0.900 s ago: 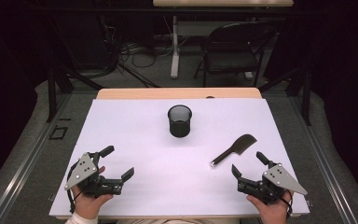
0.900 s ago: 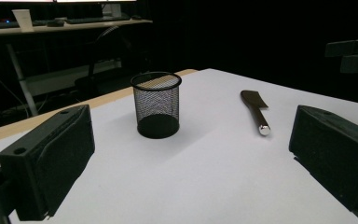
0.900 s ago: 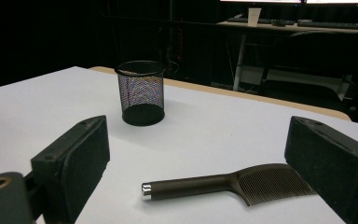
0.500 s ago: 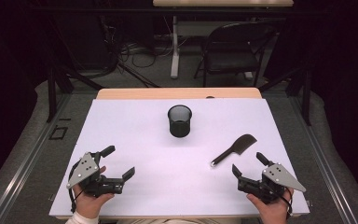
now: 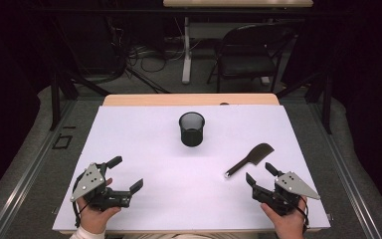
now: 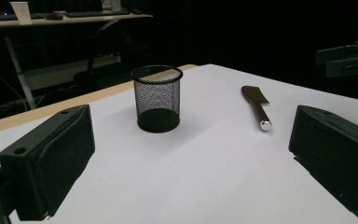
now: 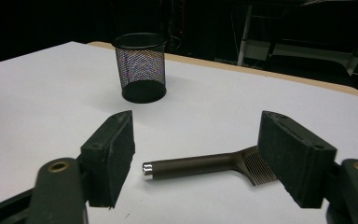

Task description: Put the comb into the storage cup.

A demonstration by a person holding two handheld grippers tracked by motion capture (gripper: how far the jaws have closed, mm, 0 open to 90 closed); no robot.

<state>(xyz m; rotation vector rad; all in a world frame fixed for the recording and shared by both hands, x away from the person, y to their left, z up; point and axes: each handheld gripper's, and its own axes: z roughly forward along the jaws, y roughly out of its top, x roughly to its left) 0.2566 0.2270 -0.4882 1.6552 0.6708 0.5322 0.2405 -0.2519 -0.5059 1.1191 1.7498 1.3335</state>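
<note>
Comb (image 7: 214, 164) ahead of my spread right gripper (image 5: 260, 175), not yet touched.
Both grippers gape empty; compared with a moment ago the right has crept toward the handle, the left gripper (image 5: 126, 173) idles, and the cup (image 5: 192, 128) waits well beyond.

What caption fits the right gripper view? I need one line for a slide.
Open right tool poised over a dark comb on the white table, mesh cup behind.
</note>
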